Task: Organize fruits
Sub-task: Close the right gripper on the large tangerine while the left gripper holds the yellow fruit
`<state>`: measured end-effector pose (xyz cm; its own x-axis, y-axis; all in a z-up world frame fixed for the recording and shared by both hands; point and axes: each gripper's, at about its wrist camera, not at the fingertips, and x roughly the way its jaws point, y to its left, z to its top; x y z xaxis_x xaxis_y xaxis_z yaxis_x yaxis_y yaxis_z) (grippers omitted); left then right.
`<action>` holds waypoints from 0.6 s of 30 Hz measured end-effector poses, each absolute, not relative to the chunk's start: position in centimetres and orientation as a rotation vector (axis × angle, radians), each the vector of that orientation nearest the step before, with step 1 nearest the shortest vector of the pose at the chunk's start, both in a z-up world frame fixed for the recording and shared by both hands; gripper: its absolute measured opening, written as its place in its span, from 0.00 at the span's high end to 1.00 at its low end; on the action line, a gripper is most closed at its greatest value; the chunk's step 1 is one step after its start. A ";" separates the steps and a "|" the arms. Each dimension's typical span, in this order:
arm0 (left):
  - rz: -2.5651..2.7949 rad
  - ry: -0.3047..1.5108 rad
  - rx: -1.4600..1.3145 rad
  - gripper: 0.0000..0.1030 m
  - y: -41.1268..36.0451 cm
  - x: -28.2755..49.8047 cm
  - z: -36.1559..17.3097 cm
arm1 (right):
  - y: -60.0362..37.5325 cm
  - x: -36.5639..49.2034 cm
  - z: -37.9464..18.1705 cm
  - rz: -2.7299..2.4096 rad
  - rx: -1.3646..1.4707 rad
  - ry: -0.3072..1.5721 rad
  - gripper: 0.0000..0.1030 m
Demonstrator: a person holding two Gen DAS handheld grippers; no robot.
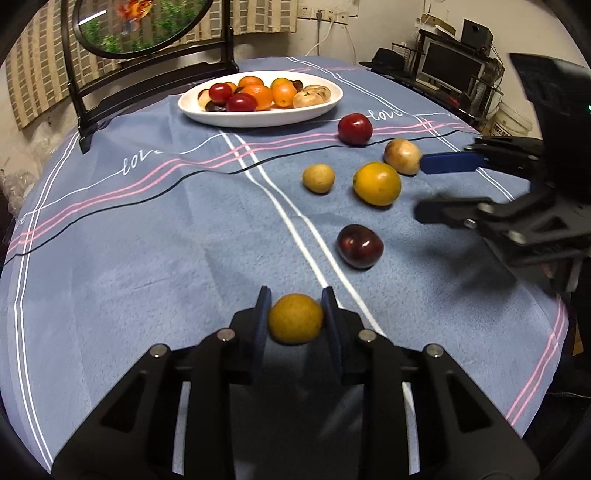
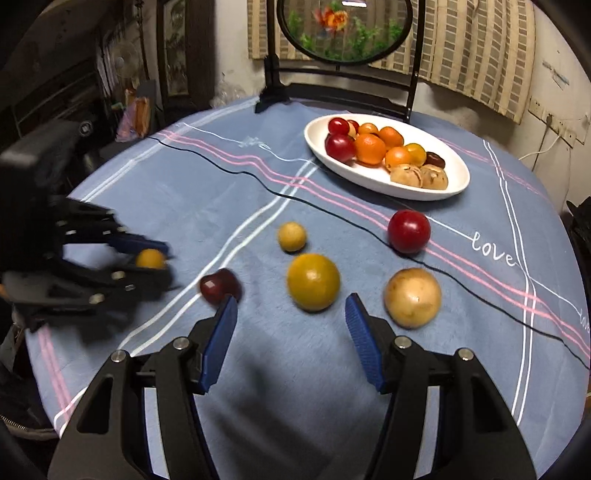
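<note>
Blue checked tablecloth (image 1: 147,240) carries a white oval plate (image 1: 258,116) of fruit before a black-framed fish panel (image 2: 343,29), while my left gripper (image 1: 295,314) pinches a small yellow fruit (image 1: 295,319) and my right gripper (image 2: 291,332) gapes wide near a yellow-orange citrus (image 2: 313,282).

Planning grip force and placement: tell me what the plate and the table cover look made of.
White oval plate: glazed ceramic by its glossy, smooth rim, though melamine can't be ruled out. Blue tablecloth: soft, matte, napped fabric, like fleece or towelling; it shows a fuzzy texture and wrinkles along its printed stripes.
</note>
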<state>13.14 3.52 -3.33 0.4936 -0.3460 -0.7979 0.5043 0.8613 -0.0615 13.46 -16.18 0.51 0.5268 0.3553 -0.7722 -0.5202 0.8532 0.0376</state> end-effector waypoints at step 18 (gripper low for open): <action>-0.505 0.898 0.138 0.72 2.5 14.7 -0.7 | -16.5 16.7 1.1 0.503 -0.176 0.900 0.62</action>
<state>14.70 2.46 -0.70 0.5153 -0.3617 -0.7769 0.4752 0.8750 -0.0922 16.74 -16.49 1.14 0.5153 0.3437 -0.7851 -0.4884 0.8705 0.0606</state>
